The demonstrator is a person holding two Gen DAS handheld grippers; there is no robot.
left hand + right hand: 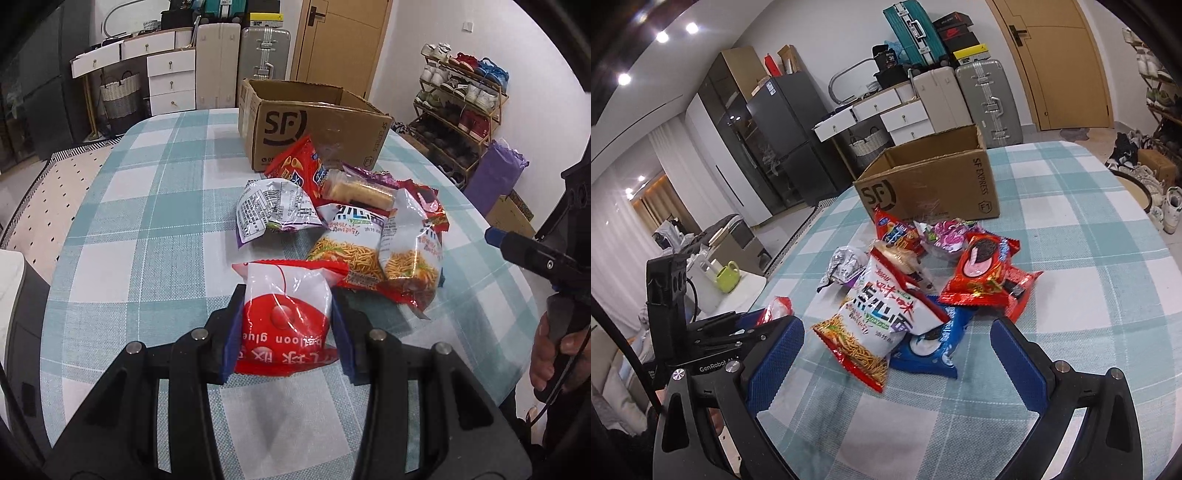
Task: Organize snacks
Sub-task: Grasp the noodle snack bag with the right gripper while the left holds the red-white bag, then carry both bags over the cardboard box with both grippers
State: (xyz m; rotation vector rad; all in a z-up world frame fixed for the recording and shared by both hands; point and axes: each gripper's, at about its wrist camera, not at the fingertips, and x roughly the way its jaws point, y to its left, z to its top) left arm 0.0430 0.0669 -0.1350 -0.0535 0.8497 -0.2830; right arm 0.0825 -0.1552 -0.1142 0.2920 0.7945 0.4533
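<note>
Clamped between the blue ribbed pads of the left gripper (286, 325) is a glossy red-and-white packet (286, 314), its crinkled film puffed like a small pillow and printed with a round red balloon shape. Both pads press its sides, and the packet appears lifted slightly off the checked tablecloth (147, 229), though the view does not make that certain.

Just beyond those fingertips lies the snack pile (351, 229): 2 shiny white bags showing thin fried noodles (347, 251), a silver-backed bag (266, 214) to their left, a clear-wrapped block of pale biscuits (356, 190) and a red crisp bag (295, 166) leaning behind. Farther ahead stands an open brown cardboard box (314, 122), rectangular, its corrugated flaps raised.

From the right wrist view, the right gripper (897, 339) has its jaws spread wide with nothing between the textured blue pads. Directly ahead of them lie a noodle bag (875, 317) and, beneath it, a blue foil packet (934, 343); slightly right of these sits a red foil packet (982, 273). The box (931, 184) stands beyond the pile. The cloth (1071, 295) is woven, in teal and white squares.
</note>
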